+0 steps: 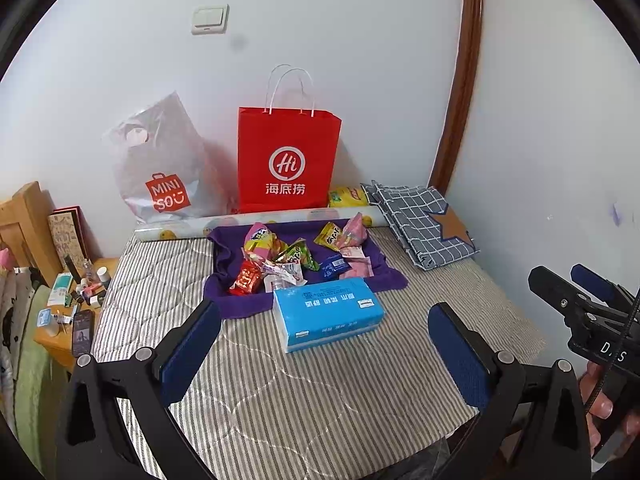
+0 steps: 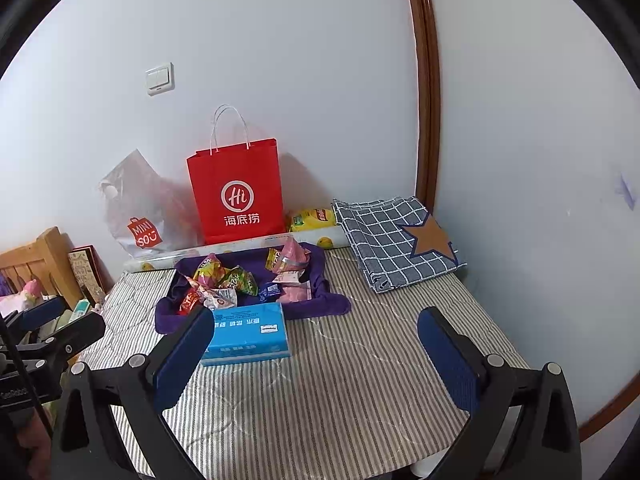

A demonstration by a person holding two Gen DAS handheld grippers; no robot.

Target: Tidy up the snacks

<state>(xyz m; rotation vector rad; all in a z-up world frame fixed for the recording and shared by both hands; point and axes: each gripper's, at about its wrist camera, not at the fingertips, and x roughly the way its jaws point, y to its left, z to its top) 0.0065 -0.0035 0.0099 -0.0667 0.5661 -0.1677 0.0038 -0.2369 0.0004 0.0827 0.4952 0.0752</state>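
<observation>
Several snack packets point(image 1: 288, 256) point(image 2: 224, 280) lie heaped on a purple cloth point(image 1: 236, 300) point(image 2: 328, 304) on the striped bed. A blue tissue pack point(image 1: 328, 312) point(image 2: 248, 332) lies just in front of the cloth. A red paper bag point(image 1: 288, 160) point(image 2: 236, 192) stands upright against the wall behind. My left gripper point(image 1: 324, 340) is open and empty, short of the tissue pack. My right gripper point(image 2: 316, 344) is open and empty, to the right of the tissue pack; it also shows at the right edge of the left wrist view point(image 1: 572, 292).
A Miniso plastic bag point(image 1: 164, 168) point(image 2: 140, 208) leans left of the red bag. A rolled sheet point(image 1: 256, 222) and a yellow packet point(image 1: 348, 196) lie along the wall. A folded checked cloth point(image 1: 424, 220) point(image 2: 396, 236) sits back right. A cluttered bedside table point(image 1: 76, 304) stands left.
</observation>
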